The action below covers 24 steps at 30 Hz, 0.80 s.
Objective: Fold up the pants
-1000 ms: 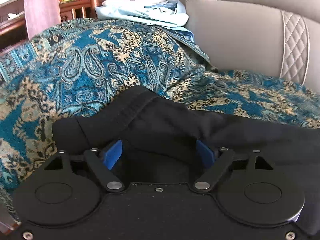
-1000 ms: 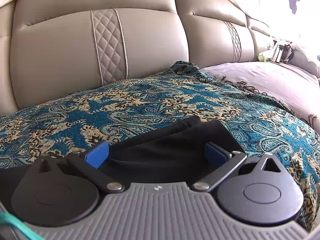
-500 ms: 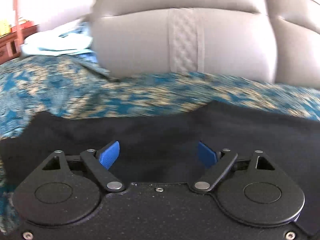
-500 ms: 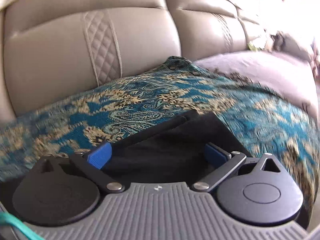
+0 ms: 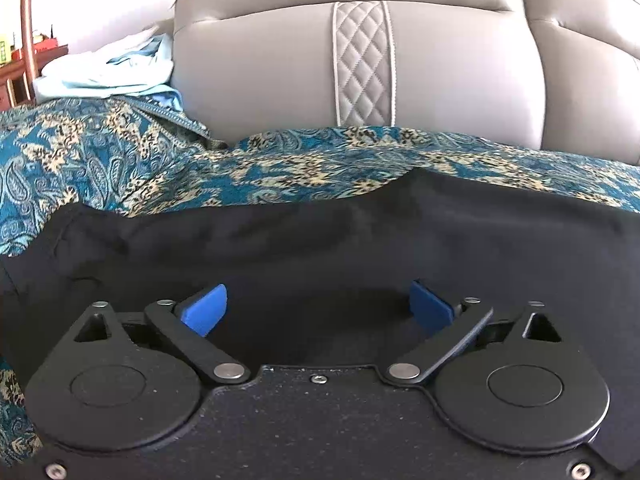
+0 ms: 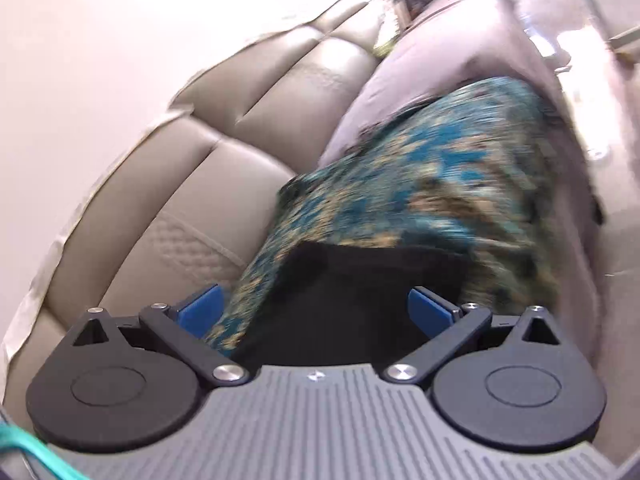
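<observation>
The black pants (image 5: 360, 240) lie spread in soft, matte folds across a teal and gold paisley throw (image 5: 120, 160) draped over the seat of a grey leather sofa (image 5: 260, 72) with a diamond-quilted strip. The left gripper (image 5: 318, 312) tilts down over the cloth, its blue-padded jaws opening wide with dark fabric lying between them but not pinched. The right gripper (image 6: 314, 314) is rolled sideways in a blurred view, jaws spread, over the pants' squared edge.

support: grey leather sofa (image 5: 280, 76) | cover: teal paisley throw (image 5: 120, 160) spread over seat | on throw: black pants (image 5: 360, 240) at 6 o'clock; pale blue cloth pile (image 5: 108, 76) at 10 o'clock
</observation>
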### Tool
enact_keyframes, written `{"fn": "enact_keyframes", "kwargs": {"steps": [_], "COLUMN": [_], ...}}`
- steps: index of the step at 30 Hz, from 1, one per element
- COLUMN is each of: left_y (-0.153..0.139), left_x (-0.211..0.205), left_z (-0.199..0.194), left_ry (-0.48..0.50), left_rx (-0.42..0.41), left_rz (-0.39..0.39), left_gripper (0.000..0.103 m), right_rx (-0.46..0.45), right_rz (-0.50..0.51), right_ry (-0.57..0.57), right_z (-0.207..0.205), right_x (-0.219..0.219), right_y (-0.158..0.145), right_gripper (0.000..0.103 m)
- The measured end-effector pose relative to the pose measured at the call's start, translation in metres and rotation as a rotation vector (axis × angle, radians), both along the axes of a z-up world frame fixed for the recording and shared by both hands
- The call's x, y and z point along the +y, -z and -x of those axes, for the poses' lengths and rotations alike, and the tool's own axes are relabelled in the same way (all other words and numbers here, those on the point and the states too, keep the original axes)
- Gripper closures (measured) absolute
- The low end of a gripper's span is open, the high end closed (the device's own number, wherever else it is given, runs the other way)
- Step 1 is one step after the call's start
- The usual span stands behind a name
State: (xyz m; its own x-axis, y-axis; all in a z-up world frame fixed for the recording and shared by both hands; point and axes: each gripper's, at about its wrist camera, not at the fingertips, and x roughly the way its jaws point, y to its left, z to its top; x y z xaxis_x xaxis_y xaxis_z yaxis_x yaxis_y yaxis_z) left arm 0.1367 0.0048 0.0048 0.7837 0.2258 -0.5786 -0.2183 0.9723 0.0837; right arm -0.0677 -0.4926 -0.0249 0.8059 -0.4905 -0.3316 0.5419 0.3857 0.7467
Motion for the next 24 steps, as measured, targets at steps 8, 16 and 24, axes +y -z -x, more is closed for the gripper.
{"fn": "enact_keyframes", "kwargs": {"steps": [8, 16, 24], "left_y": [0.010, 0.010, 0.010], "left_x": [0.013, 0.015, 0.014], "left_z": [0.007, 0.008, 0.010], "left_ry": [0.003, 0.009, 0.008], "left_rx": [-0.051, -0.053, -0.069], "left_rz": [0.039, 0.051, 0.052], "left_gripper": [0.000, 0.000, 0.000], "right_rx": [0.039, 0.073, 0.095], "right_rz": [-0.033, 0.007, -0.024], "right_ry": [-0.035, -0.086, -0.144], "right_z": [0.013, -0.032, -0.054], "right_x": [0.016, -0.004, -0.043], "right_y": [0.023, 0.016, 0.013], "right_gripper": [0.000, 0.000, 0.009]}}
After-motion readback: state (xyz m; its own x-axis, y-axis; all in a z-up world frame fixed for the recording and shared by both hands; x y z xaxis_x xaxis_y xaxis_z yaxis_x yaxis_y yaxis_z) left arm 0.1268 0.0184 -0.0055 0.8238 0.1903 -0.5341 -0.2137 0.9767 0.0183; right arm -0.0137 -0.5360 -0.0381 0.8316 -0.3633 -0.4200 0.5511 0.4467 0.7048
